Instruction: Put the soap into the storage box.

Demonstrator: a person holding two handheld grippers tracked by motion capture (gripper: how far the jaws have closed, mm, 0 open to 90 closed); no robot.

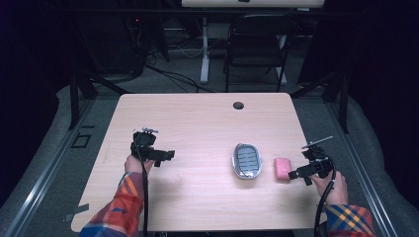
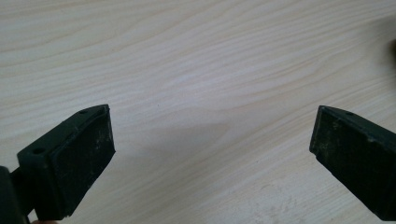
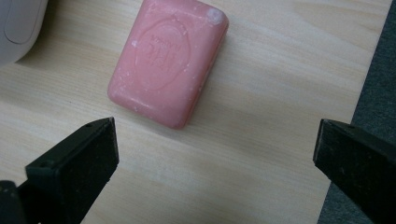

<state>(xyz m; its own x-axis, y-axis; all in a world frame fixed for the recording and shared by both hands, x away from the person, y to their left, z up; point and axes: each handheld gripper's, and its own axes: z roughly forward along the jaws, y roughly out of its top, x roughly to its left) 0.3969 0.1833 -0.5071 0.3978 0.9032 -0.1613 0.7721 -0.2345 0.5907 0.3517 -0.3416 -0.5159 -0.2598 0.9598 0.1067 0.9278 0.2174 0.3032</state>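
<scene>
A pink bar of soap lies flat on the wooden table, right of a white oval soap dish with a slatted grey inside. My right gripper hovers just right of the soap, open and empty. In the right gripper view the soap lies just beyond and between the two wide-apart jaws, with the dish's white rim at the upper left. My left gripper is open over bare table at the left. In the left gripper view its jaws stand far apart over wood grain.
The table has a round cable hole near its far edge. Its right edge lies close to my right gripper, with grey floor beyond. A black folding chair and a white desk leg stand behind the table.
</scene>
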